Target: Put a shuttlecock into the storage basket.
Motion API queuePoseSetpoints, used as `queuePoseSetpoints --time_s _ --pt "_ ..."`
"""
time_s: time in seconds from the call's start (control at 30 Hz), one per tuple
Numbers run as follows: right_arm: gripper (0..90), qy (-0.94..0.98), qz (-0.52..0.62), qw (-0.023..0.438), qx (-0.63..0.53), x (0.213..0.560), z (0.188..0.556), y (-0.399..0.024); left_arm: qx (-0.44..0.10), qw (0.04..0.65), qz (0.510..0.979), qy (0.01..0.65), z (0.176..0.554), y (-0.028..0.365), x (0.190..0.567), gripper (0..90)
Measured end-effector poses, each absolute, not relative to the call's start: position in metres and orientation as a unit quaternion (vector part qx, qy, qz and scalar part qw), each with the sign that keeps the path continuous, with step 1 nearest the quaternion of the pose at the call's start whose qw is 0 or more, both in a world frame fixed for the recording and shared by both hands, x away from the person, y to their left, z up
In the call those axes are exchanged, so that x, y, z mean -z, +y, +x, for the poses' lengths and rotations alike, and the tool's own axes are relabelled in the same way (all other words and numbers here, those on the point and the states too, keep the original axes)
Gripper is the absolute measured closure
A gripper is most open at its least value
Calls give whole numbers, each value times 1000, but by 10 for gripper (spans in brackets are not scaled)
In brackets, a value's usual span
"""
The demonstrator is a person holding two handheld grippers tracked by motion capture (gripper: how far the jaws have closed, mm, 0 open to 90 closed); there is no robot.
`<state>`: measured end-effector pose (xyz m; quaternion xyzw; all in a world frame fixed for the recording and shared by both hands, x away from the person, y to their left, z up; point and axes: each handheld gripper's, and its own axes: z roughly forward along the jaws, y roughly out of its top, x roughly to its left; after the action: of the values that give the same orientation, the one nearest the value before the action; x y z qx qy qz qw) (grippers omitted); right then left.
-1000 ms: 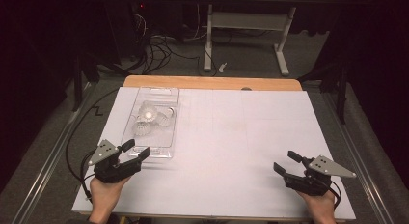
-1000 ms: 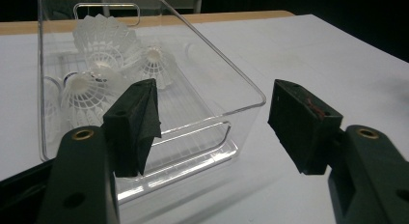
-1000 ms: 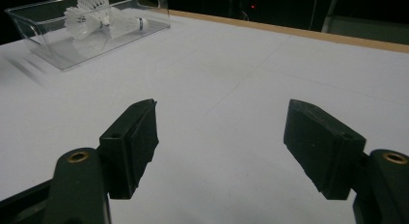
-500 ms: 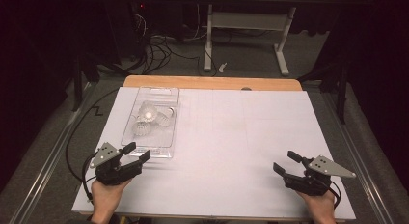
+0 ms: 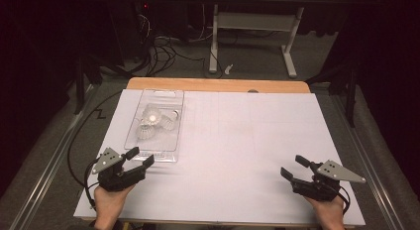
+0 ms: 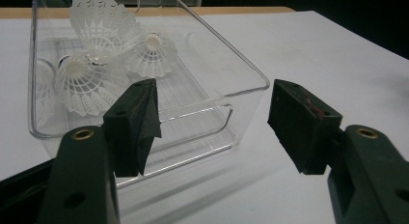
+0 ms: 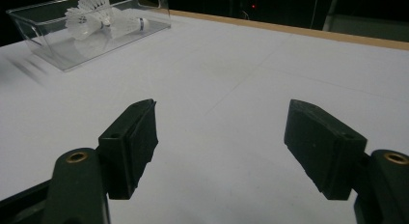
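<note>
The left claw [image 5: 140, 157] sat at about 7 o'clock on the white-covered counter [image 5: 247, 155], its jaws spread wide and holding nothing, the tips just beside the near end of the clear rectangular plastic tray [image 5: 174, 122]. In the left gripper view that claw [image 6: 212, 115] faced the tray's near corner [image 6: 241, 89], with 1 jaw in front of the wall and the other off to its side. The right claw [image 5: 293, 167] rested at 5 o'clock, jaws equally spread and empty, well apart from the tray. Farther out, at about 10 o'clock, the 3 or so white plastic shuttlecocks [image 5: 151, 122] lay bunched inside the tray. Judging by this, the work was barely begun: nothing was gripped, every shuttlecock remained in the tray, and the whole grasping and moving was left.
</note>
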<state>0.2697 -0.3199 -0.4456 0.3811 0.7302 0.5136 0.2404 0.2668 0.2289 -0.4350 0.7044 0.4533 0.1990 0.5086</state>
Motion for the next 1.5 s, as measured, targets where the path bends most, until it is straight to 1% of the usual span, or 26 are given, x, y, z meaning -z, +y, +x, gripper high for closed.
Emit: queuePoseSetpoints --time_s 1.5 --pt "274 728 386 245 -512 447 270 -322 -191 500 707 462 265 230 448 348"
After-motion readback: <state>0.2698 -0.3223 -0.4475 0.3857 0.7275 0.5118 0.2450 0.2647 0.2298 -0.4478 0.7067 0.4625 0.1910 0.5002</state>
